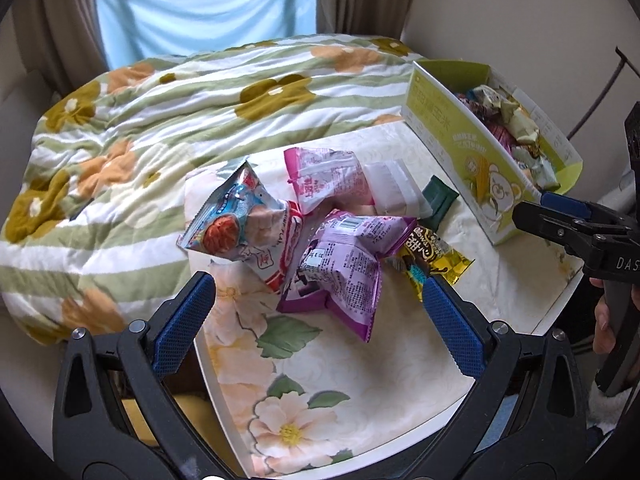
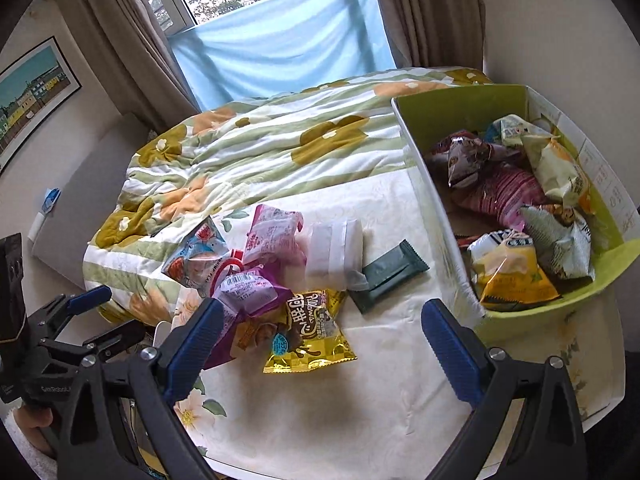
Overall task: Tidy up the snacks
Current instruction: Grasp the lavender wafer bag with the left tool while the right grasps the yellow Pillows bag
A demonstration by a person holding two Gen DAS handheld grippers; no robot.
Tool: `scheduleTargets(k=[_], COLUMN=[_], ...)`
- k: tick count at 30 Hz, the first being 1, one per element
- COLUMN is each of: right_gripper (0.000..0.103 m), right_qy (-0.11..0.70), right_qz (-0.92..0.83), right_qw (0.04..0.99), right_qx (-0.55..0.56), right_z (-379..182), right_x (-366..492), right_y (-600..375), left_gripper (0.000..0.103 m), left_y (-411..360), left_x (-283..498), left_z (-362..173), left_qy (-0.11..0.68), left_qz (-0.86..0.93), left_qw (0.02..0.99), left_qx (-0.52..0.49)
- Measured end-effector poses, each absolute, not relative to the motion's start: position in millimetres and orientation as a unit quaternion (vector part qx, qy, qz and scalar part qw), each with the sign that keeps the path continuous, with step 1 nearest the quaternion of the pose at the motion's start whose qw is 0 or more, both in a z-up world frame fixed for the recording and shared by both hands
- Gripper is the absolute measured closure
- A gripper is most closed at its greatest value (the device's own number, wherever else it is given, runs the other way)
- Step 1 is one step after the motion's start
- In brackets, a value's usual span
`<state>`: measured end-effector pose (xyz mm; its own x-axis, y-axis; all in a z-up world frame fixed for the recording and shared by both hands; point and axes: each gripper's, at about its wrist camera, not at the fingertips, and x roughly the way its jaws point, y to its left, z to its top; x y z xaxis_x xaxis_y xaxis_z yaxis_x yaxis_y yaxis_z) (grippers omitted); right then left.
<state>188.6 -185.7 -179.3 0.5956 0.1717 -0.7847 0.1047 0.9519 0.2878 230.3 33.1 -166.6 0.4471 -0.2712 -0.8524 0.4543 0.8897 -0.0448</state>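
Note:
Several loose snack packets lie in a pile on the floral table (image 1: 360, 368): a purple packet (image 1: 352, 256), a pink packet (image 1: 324, 178), a blue-and-red packet (image 1: 232, 216), a yellow packet (image 2: 308, 332), a white packet (image 2: 334, 250) and a dark green bar (image 2: 390, 274). A green cardboard box (image 2: 440, 216) at the right holds several snacks. My left gripper (image 1: 318, 308) is open and empty, just in front of the purple packet. My right gripper (image 2: 324, 332) is open and empty, above the yellow packet, left of the box.
A floral quilt (image 1: 160, 128) covers the bed behind the table. Curtains and a blue cloth (image 2: 288, 44) hang at the window. The table's white edge (image 1: 224, 412) runs at lower left. A framed picture (image 2: 32, 92) hangs on the left wall.

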Motion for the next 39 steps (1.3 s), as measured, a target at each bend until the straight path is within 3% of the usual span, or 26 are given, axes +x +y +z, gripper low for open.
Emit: scheduleTargets(k=[18,20,28,39], right_gripper=[0.005,0.005,0.005,0.005], right_qy=[0.523,0.527,0.547,0.561], right_qz=[0.026,0.031,0.044,0.059], right_qw=[0.840,0.836,0.822,0.813], right_qx=[0.146,0.151,0.153,0.144], right_z=[-264,-269,-285,-296], right_x=[228,232,239,247], right_y=[-166,-165,-164,-159], left_gripper=[0.001,0.005,0.038,0.046], left_y=[-27,-30,-32,-26], left_x=[259,261,269,266], left_z=[-258,-262,-280,-278], left_qy=[0.475,0.477,0.506,0.515], left_qz=[-0.259,-0.264,-0.264,-0.268], left_qw=[0.815,0.812,0.795,0.792], left_qx=[0.208,0.208,0.205,0.191])
